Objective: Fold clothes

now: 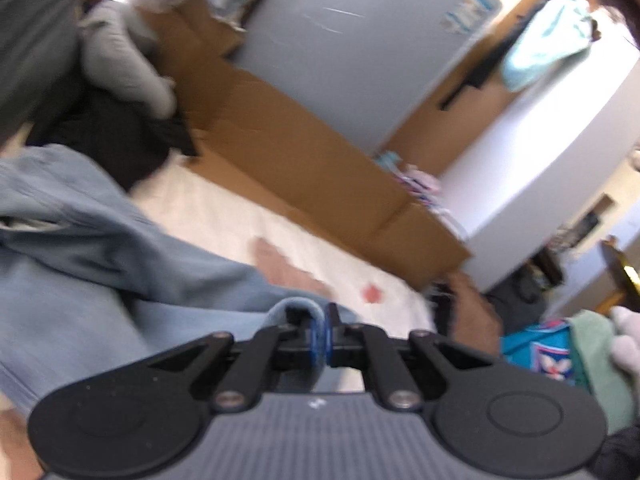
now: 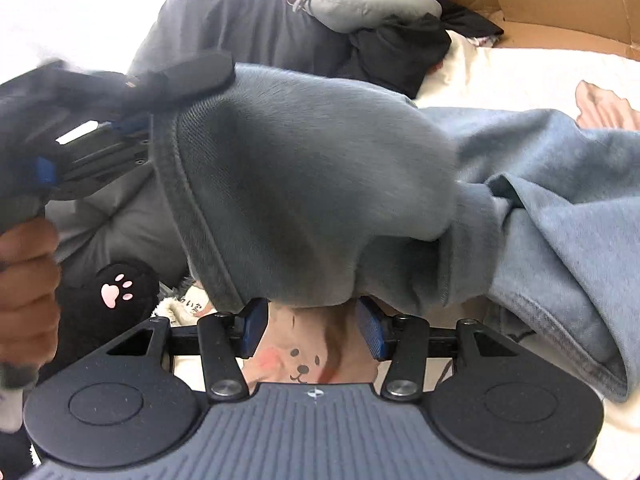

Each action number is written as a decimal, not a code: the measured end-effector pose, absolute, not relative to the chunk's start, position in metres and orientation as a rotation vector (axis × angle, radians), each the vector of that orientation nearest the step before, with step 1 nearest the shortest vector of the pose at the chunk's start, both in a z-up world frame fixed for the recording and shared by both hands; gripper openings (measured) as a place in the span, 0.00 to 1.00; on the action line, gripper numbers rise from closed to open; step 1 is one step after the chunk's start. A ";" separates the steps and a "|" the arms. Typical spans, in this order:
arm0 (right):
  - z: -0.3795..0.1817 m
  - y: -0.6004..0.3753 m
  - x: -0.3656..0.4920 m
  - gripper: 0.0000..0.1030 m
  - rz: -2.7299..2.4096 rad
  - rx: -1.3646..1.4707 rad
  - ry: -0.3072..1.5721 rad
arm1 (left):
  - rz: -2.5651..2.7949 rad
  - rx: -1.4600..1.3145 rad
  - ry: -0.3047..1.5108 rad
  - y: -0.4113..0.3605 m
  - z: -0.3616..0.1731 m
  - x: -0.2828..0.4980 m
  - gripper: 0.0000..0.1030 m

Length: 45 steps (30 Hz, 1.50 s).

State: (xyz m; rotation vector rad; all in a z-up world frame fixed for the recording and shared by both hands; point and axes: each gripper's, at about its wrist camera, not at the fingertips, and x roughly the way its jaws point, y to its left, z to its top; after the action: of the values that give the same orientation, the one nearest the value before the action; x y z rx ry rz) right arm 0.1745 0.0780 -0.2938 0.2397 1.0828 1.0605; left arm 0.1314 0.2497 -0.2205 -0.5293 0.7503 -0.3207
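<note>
Left wrist view
Left gripper (image 1: pixel 325 336): fingers drawn together on a rolled edge of the blue garment (image 1: pixel 120 264); the blue pads nearly meet through the cloth.
Garment: light blue sweatshirt-like fabric, rumpled, running from the fingers off to the left over the white bed sheet (image 1: pixel 240 224).
Surroundings: a cardboard box (image 1: pixel 304 168) lies along the far side of the bed; dark clothes (image 1: pixel 120 140) and a grey cushion (image 1: pixel 124 60) lie beyond the garment. The frame is motion-blurred.

Right wrist view
Right gripper (image 2: pixel 310 330): fingers spread apart, with a hanging bulge of the blue garment (image 2: pixel 300 184) just above the gap; no cloth is pinched between the pads.
Left gripper (image 2: pixel 150 136): seen from the side at upper left, clamped on the ribbed hem, held up by a hand (image 2: pixel 24 288).
Garment: part lifted and draped, the rest trailing right over the bed; a bear-print sheet (image 2: pixel 304 360) shows beneath.

Judged technique
Step in hand: most likely taking a second hold on the hem, so that the edge can be stretched straight.
Doing it well: close the right fingers on the ribbed hem itself, not the loose bulge; take one layer only; hold the left grip firm; draw the edge taut, then lay it flat on the bed clear of the dark clothes.
</note>
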 end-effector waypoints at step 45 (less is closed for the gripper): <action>-0.343 0.068 0.207 0.05 0.943 0.034 1.138 | 0.020 -0.396 0.961 0.315 -0.270 0.108 0.16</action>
State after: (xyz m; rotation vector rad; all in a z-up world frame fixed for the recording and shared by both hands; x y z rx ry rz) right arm 0.2070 0.0681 -0.3434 0.0339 1.1378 0.9430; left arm 0.1076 0.3152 -0.2701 -0.3961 0.9609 0.0200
